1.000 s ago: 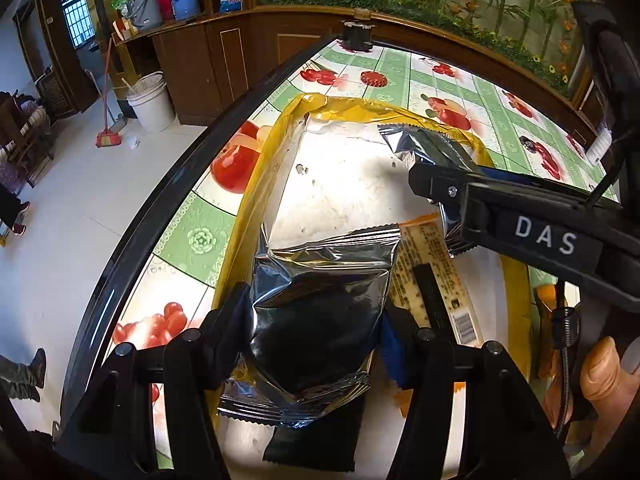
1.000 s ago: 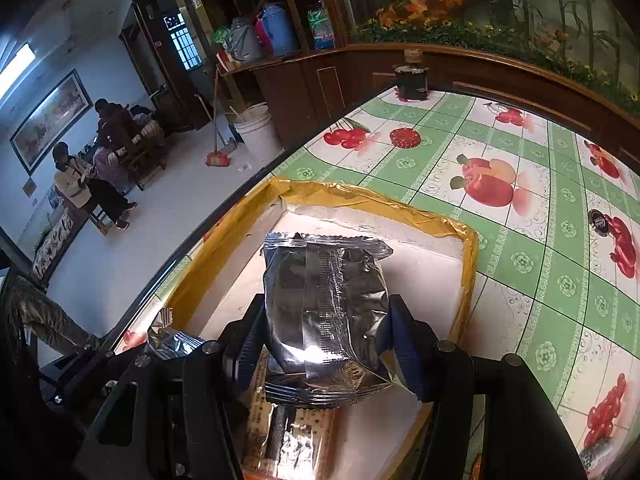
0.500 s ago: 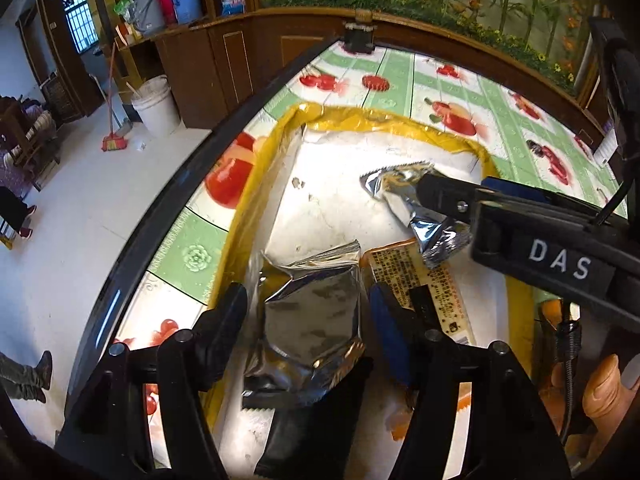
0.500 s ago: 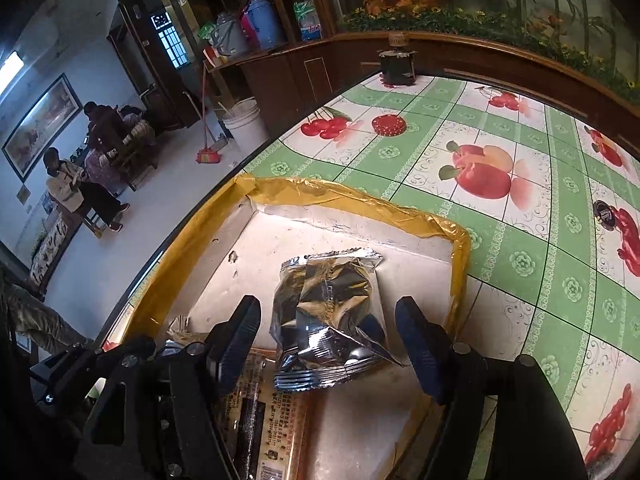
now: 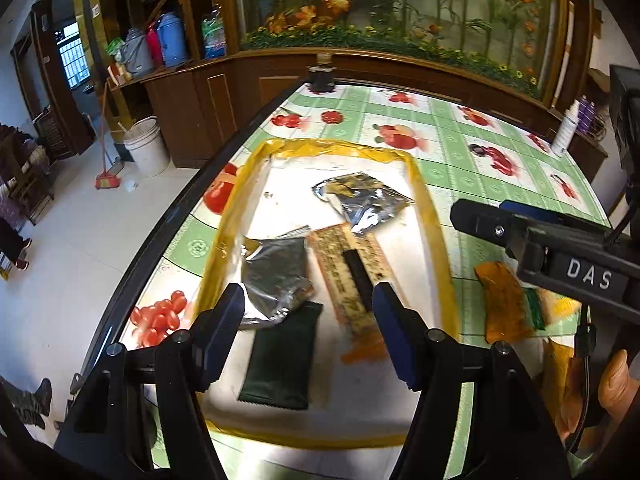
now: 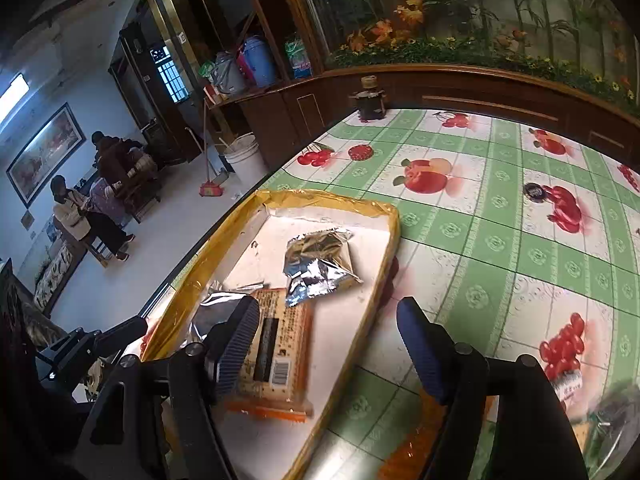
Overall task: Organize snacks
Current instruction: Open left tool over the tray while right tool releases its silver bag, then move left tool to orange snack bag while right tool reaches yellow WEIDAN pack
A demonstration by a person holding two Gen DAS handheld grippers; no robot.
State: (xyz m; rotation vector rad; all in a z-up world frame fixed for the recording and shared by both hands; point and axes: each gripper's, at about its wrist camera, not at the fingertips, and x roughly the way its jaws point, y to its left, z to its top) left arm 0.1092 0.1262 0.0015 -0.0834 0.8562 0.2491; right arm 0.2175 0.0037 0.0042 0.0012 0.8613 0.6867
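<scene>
A white tray with a yellow taped rim (image 5: 430, 216) (image 6: 394, 224) lies on the table. In it lie two silver foil packets (image 5: 362, 200) (image 5: 276, 276), an orange snack bar (image 5: 352, 268) (image 6: 276, 344) and a dark green packet (image 5: 282, 360). The far silver packet also shows in the right wrist view (image 6: 318, 266). My left gripper (image 5: 308, 316) is open and empty above the tray's near end. My right gripper (image 6: 328, 332) is open and empty over the tray's right rim; its body (image 5: 560, 256) crosses the left wrist view.
Orange and green snack packets (image 5: 504, 304) lie on the fruit-patterned tablecloth (image 6: 500, 240) right of the tray. A dark jar (image 6: 370, 102) stands at the table's far corner, a white bottle (image 5: 566, 134) at the far right. The table edge (image 5: 168, 224) drops to the floor on the left.
Both grippers opened and let go of their silver packets, which now lie in the tray. Both grippers have pulled back and up from the tray.
</scene>
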